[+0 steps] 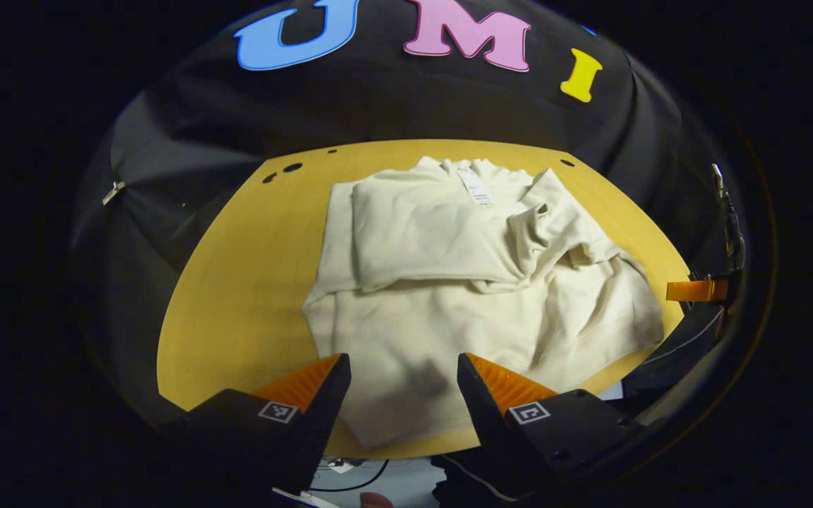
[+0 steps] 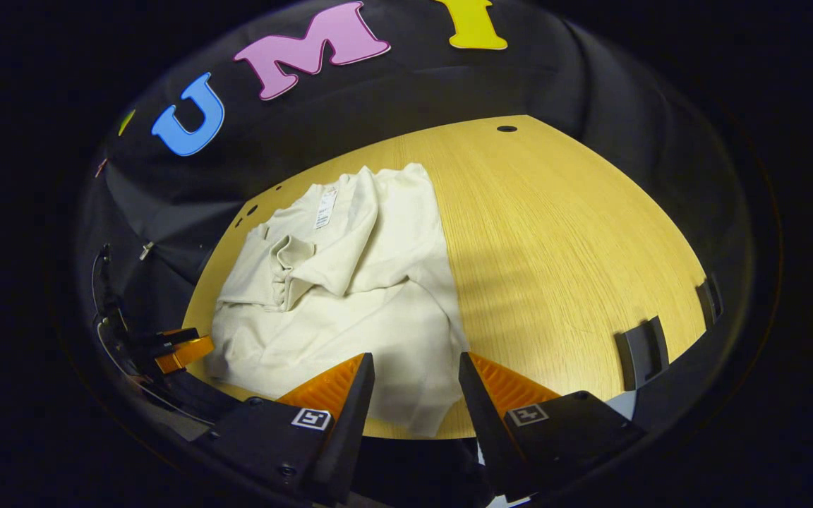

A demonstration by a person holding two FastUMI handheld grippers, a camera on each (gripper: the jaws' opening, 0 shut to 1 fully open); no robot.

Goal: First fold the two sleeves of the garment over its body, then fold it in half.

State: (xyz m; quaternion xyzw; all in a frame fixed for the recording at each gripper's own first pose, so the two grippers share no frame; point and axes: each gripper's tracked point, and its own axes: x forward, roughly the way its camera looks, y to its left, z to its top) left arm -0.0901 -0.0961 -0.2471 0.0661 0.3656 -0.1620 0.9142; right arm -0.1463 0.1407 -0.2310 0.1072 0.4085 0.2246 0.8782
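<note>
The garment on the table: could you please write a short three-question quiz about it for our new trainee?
1. True or false: both sleeves of the cream garment already lie folded over its body.
2. Multiple choice: the left gripper is (a) shut on the hem, (b) open above the near hem, (c) gripping the collar.
3. Short answer: which step of the task is not yet done?

Key
1. True; they overlap near the white label.
2. b; the right gripper is open near the hem too.
3. Folding the garment in half on the wooden table.
</note>
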